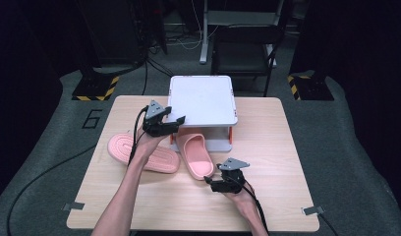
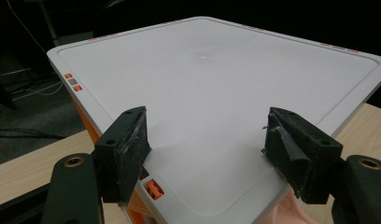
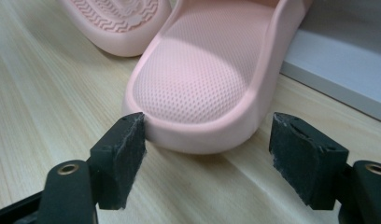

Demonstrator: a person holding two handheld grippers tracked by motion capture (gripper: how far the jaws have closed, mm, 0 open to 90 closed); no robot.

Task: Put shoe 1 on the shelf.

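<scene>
Pink slipper lay upright on the wooden table, its toe tucked under the white two-tier rack, beside an overturned slipper. Right gripper spread wide around its heel, empty; left gripper hung released above the rack.

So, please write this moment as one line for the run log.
left gripper: open, over white rack | right gripper: open, at heel of upright pink slipper | second slipper: sole up, on table
</scene>
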